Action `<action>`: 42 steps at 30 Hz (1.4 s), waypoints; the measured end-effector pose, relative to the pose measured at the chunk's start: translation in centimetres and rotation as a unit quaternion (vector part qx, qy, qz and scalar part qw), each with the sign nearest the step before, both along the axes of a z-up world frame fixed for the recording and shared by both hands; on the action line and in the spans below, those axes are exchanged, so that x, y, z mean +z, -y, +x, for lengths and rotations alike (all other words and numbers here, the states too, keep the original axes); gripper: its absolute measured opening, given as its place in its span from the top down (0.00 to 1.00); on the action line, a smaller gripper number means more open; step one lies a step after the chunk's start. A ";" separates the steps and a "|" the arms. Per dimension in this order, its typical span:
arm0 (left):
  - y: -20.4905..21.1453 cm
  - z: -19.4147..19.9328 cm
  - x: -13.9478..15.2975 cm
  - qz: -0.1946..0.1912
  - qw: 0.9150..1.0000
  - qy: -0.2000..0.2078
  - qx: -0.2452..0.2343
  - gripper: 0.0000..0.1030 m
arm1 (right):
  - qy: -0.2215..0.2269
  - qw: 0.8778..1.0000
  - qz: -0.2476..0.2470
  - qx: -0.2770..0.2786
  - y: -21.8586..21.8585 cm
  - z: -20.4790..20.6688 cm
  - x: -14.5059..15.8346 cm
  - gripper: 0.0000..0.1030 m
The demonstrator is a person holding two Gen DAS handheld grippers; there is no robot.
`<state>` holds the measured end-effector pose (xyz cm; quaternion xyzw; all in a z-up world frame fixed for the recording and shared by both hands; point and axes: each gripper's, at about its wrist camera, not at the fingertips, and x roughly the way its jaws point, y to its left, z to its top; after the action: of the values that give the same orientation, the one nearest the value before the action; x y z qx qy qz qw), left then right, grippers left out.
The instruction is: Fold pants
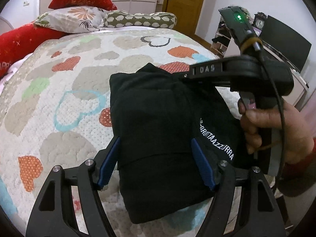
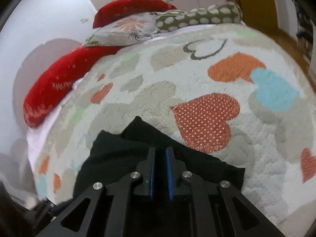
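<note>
The black pants (image 1: 164,130) lie folded into a compact bundle on the heart-patterned quilt (image 1: 65,90), with white lettering on the right side. My left gripper (image 1: 156,140) is open, its blue pads on either side of the bundle's near part, holding nothing. My right gripper (image 1: 189,75) comes in from the right and touches the bundle's far right corner. In the right wrist view the right gripper (image 2: 160,150) has its blue pads nearly together over the black pants (image 2: 118,154); I cannot tell whether cloth is pinched between them.
Red, floral and spotted pillows (image 1: 83,13) are piled at the head of the bed. A wooden door (image 1: 185,2) and a shelf with a dark screen (image 1: 284,45) stand beyond the bed on the right. The quilt (image 2: 217,98) stretches wide around the bundle.
</note>
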<state>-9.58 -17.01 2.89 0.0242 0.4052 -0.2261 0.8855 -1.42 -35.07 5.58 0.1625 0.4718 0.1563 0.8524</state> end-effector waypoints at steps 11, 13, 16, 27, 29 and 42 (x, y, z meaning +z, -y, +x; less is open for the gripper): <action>-0.1 0.5 -0.2 -0.008 1.000 -0.014 0.011 0.26 | 0.034 0.998 -0.029 0.036 0.5 -7.4 4.3 0.90; -0.1 0.5 -0.2 -0.008 1.000 -0.015 0.014 0.26 | 0.033 0.998 -0.038 0.030 0.7 -8.8 4.1 0.90; -0.1 0.3 -0.2 -0.005 1.000 -0.014 0.017 0.26 | 0.006 0.998 -0.051 0.036 0.9 -10.3 2.2 0.89; 0.0 0.0 0.3 0.007 1.000 -0.013 0.027 0.26 | 0.014 0.999 -0.043 0.013 2.3 -12.1 2.6 0.85; -0.2 -0.1 0.8 0.010 1.000 -0.011 0.027 0.26 | 0.021 0.999 -0.025 0.008 2.5 -12.0 3.2 0.84; -2.7 1.2 2.6 -0.010 0.999 -0.012 0.051 0.26 | -0.008 1.000 0.006 -0.030 3.2 -9.5 1.8 0.54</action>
<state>-8.36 -14.34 5.50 -0.0079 0.4141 -0.1849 0.8912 -10.91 -38.31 7.43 0.1830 0.4729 0.1326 0.8516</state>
